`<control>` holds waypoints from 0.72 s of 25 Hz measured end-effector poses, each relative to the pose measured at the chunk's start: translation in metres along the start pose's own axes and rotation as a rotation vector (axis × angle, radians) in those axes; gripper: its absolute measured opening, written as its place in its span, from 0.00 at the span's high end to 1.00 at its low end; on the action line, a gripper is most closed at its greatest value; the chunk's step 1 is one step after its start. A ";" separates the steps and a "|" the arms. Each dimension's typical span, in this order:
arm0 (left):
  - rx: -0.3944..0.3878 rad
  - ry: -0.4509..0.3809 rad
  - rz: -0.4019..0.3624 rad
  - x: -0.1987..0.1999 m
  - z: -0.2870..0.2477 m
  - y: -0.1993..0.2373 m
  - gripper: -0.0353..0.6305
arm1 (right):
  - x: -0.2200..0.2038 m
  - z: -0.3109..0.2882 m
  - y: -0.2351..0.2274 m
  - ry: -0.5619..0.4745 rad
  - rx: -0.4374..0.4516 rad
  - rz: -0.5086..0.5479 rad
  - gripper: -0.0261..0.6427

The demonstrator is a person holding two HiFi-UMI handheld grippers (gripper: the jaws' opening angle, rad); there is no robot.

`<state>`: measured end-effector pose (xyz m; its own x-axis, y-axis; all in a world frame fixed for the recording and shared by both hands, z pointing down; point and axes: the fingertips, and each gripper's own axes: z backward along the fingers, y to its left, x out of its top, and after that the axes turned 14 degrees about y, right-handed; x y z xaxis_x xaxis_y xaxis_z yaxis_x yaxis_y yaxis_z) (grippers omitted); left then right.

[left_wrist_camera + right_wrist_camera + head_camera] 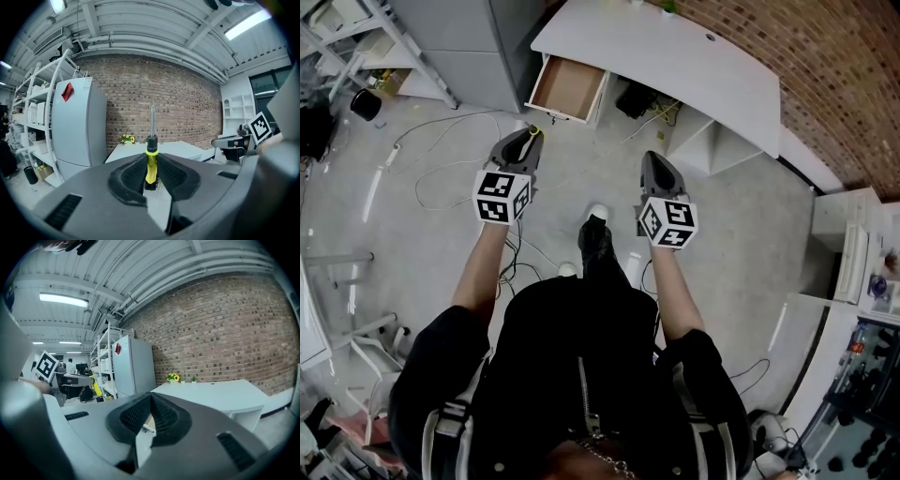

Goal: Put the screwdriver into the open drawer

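- No brand or word can be read. The only markings are black-and-white square patterns on the two marker cubes, plus a red label point(67, 91) on the grey fridge point(77, 126); its print is too small to make out.
- Counted: one screwdriver point(151, 145), two grippers, one open drawer point(565, 86), one white desk point(675, 56), one fridge, and one small bunch of yellow flowers point(126, 138) on the desk by the brick wall.
- The left gripper point(150, 161) has its jaws closed on the screwdriver's yellow handle. The black collar and metal shaft stand up above the pads.
- The right gripper point(150, 401) has its jaws drawn together, pads meeting at the tips with only a thin slit below. It holds nothing.
- In the head view both grippers are held out side by side in front of the person, over the grey floor. The left one, with the screwdriver, points toward the drawer but remains apart from it.
- The drawer juts out from under the desk's left end, and its wooden inside is bare.
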<state>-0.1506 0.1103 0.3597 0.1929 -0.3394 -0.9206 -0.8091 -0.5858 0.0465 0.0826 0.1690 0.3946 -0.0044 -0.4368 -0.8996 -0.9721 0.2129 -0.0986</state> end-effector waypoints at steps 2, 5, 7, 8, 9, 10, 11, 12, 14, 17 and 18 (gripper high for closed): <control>0.001 0.008 -0.002 0.006 -0.019 0.006 0.83 | 0.007 -0.019 -0.009 0.002 0.009 -0.003 0.95; 0.005 0.024 -0.006 0.017 -0.052 0.018 0.83 | 0.023 -0.053 -0.024 0.005 0.026 -0.009 0.95; 0.013 0.039 -0.005 0.024 -0.074 0.028 0.83 | 0.035 -0.078 -0.035 0.009 0.039 -0.014 0.95; 0.020 0.047 -0.003 0.028 -0.085 0.034 0.83 | 0.041 -0.090 -0.041 0.013 0.048 -0.016 0.95; 0.026 0.054 -0.001 0.032 -0.096 0.038 0.83 | 0.048 -0.103 -0.047 0.017 0.058 -0.015 0.95; 0.033 0.061 0.002 0.036 -0.107 0.043 0.83 | 0.055 -0.116 -0.053 0.022 0.068 -0.009 0.95; 0.040 0.070 0.006 0.039 -0.119 0.047 0.83 | 0.062 -0.128 -0.058 0.026 0.078 -0.001 0.95; 0.047 0.079 0.010 0.042 -0.130 0.052 0.83 | 0.070 -0.141 -0.064 0.029 0.087 0.006 0.95; 0.060 0.095 0.018 0.048 -0.153 0.061 0.83 | 0.083 -0.166 -0.076 0.033 0.104 0.014 0.95; 0.080 0.109 0.029 0.055 -0.182 0.072 0.83 | 0.097 -0.202 -0.090 0.045 0.134 0.027 0.95; 0.087 0.112 0.032 0.057 -0.190 0.075 0.83 | 0.100 -0.213 -0.093 0.052 0.146 0.033 0.95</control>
<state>-0.0951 -0.0927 0.3847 0.2225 -0.4398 -0.8701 -0.8602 -0.5086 0.0371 0.1227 -0.0805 0.4041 -0.0520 -0.4710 -0.8806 -0.9268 0.3511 -0.1331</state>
